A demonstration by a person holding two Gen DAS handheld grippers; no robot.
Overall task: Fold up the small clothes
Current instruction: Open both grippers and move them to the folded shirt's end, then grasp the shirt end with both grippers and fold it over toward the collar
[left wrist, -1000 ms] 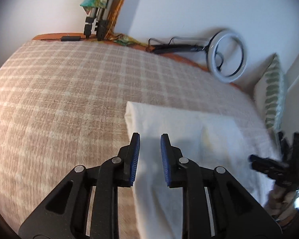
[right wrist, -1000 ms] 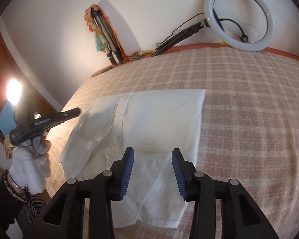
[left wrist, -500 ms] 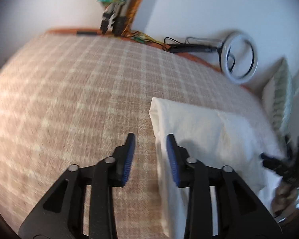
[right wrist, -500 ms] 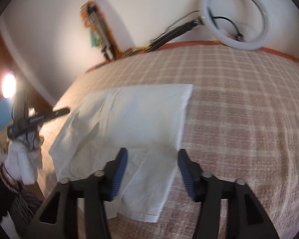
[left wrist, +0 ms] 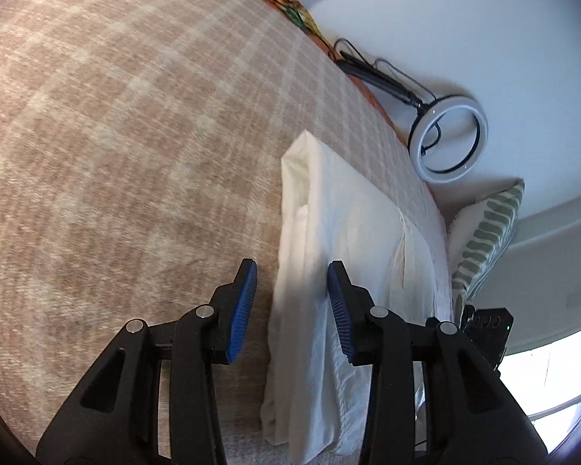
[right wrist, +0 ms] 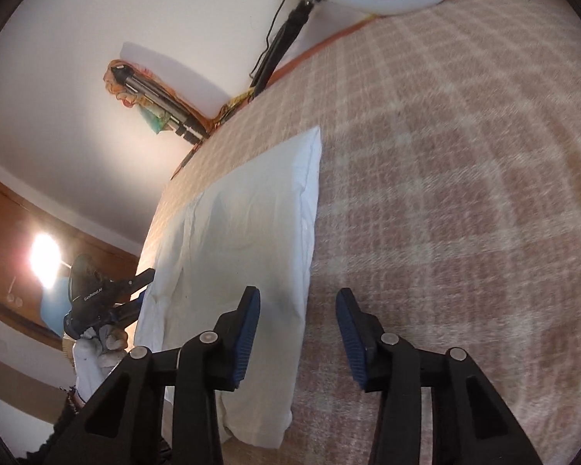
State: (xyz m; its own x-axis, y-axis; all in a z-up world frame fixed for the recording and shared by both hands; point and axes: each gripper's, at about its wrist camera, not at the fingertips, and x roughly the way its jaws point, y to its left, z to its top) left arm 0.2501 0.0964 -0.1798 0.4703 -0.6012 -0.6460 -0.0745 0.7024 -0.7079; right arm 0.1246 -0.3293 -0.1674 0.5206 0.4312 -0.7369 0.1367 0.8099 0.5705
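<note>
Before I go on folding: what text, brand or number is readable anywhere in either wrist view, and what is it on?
"GenRobot.AI": white lettering on the black body of the left gripper, seen in the right wrist view; small, so the spelling is my best reading.
No print shows on the white garment, the checked bedspread, the ring light or the striped pillow.

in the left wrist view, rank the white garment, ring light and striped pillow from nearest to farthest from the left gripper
1. white garment, its edge between the left gripper's open jaws
2. striped pillow, off to the right
3. ring light, against the wall beyond the bed
</note>
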